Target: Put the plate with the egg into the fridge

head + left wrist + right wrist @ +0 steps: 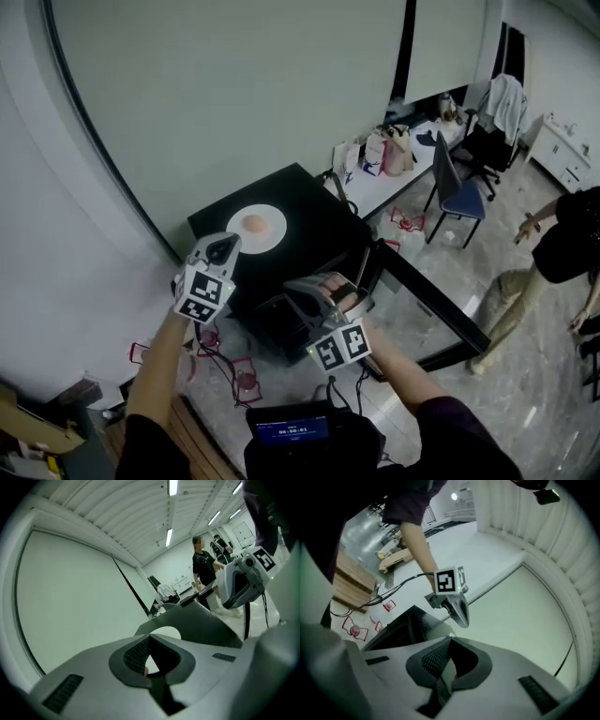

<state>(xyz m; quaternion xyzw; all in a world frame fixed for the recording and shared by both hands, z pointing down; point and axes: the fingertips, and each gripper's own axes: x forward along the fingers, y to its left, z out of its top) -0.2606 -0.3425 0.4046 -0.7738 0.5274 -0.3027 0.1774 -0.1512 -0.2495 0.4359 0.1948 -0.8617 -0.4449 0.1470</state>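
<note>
A white plate (pixel 265 230) with a pinkish egg (pixel 253 223) lies on top of a black fridge (pixel 319 220) that stands on the floor by the wall. My left gripper (pixel 225 243) is shut and empty, hovering just short of the plate's near edge. In the left gripper view the plate (pixel 166 632) shows right beyond the closed tips of the left gripper (pixel 149 637). My right gripper (pixel 300 285) is also shut and holds nothing; it is over the fridge's near front. In the right gripper view the right gripper (pixel 450 639) points toward the left gripper (pixel 458 609) and the fridge (pixel 401 630).
The fridge door (pixel 427 298) stands open to the right. A blue chair (pixel 459 192) and a white table (pixel 394 183) with bags are behind. A person (pixel 562 239) stands at the far right. Cables and red marks (pixel 239 375) lie on the floor near my feet.
</note>
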